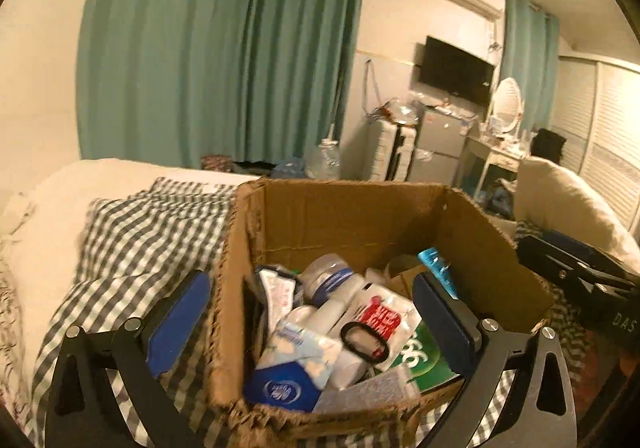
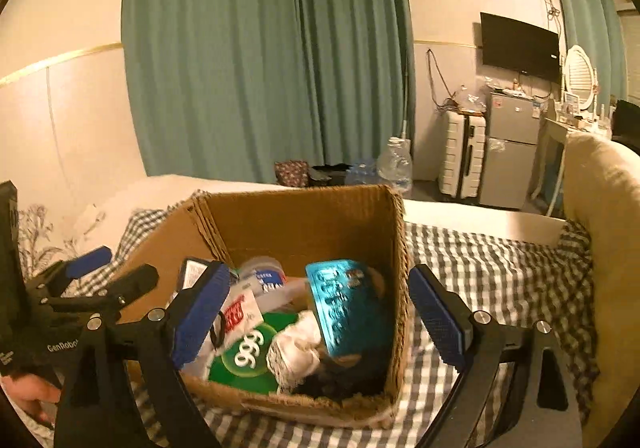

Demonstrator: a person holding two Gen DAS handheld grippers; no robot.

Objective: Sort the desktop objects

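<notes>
1. The left gripper stands spread wide, its blue pads apart with nothing pinched between them. The left pad lies outside the cardboard box, over the checked blanket; the right pad hangs over the box's inside.
2. The right gripper is likewise spread wide and empty — its left pad is over the box contents, its right pad just outside the box's right wall, above the checked blanket.
3. The box sits on the blanket directly ahead of both tools, open at the top and full of small goods.
4. Between the left gripper's pads, inside the box: a blue-and-white tissue pack nearest, a red-and-white sachet beyond it, a green packet marked 999 by the right pad, and a clear tub with a blue band further in.
5. Between the right gripper's pads, a teal blister pack leans tilted against the box's right side, with a crumpled white cloth just left of it.
6. In the right wrist view the left gripper shows at the left edge, a hand beneath it.
</notes>
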